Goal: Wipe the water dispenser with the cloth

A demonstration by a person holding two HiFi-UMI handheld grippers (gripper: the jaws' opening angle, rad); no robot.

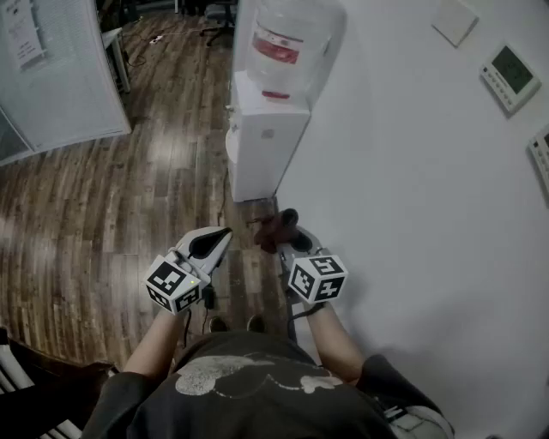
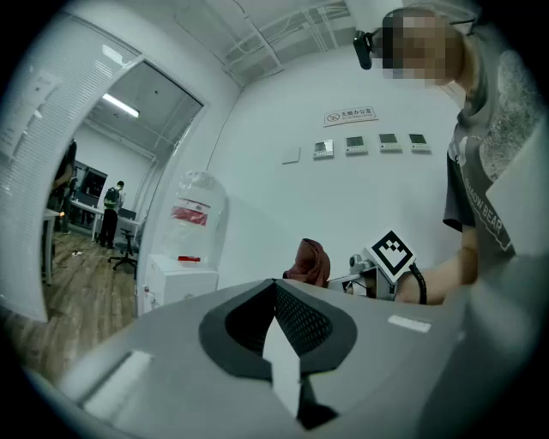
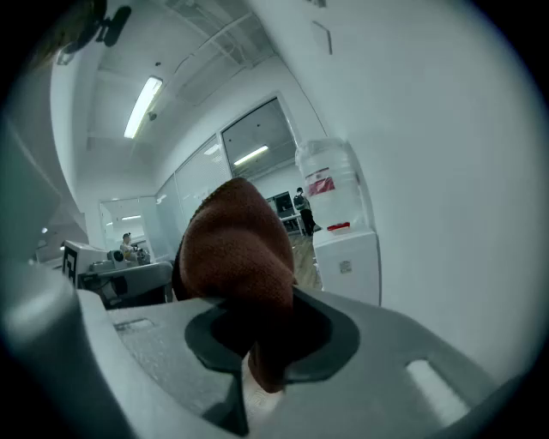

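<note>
The white water dispenser (image 1: 262, 146) stands against the wall ahead, with a clear bottle (image 1: 287, 43) bearing a red label on top. It also shows in the left gripper view as the dispenser (image 2: 182, 279) and in the right gripper view as the dispenser (image 3: 347, 261). My right gripper (image 1: 285, 242) is shut on a bunched brown cloth (image 1: 276, 225), a short way in front of the dispenser and apart from it. The cloth (image 3: 236, 249) bulges above the right gripper (image 3: 257, 321). My left gripper (image 1: 225, 233) is level beside it, shut and empty (image 2: 274, 290). The cloth (image 2: 310, 261) shows to its right.
A white wall (image 1: 412, 214) runs along the right, with control panels (image 1: 510, 73) on it. Wood floor (image 1: 111, 214) spreads to the left. A glass partition (image 1: 51, 77) and an office chair (image 1: 219, 17) lie beyond. People (image 2: 111, 214) stand far off.
</note>
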